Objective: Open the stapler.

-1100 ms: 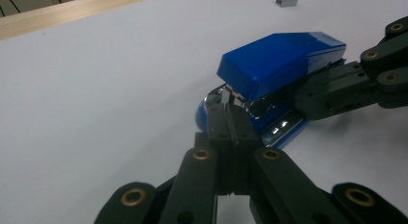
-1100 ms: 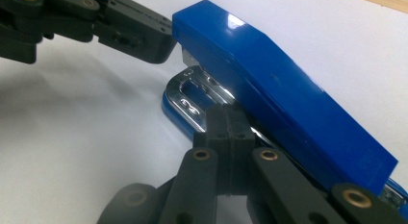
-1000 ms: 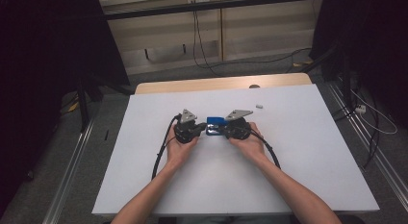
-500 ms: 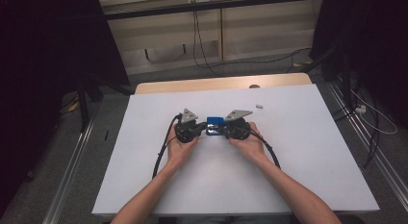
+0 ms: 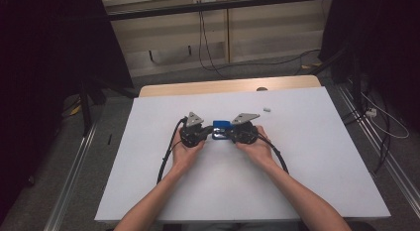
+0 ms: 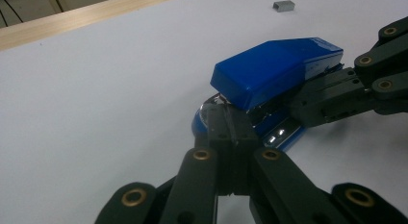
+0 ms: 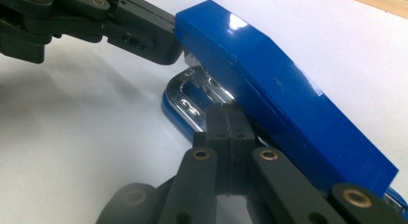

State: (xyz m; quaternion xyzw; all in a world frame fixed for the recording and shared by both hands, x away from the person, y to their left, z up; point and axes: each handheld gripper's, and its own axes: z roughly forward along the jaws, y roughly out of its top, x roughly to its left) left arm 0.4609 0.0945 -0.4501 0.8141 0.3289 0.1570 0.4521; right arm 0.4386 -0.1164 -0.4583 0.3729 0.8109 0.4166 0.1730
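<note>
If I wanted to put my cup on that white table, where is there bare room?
Wide bare patches lie left of the left gripper and right of the right gripper, out to the white table edges. The middle is crowded: both grippers meet at the blue stapler, forearms behind. A small staple block sits toward the far right.

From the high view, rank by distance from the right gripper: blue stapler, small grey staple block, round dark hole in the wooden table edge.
1. Blue stapler, at its jaws, on its left.
2. Small grey staple block, up-right on the white sheet.
3. Round dark hole, at the far wooden edge.
</note>
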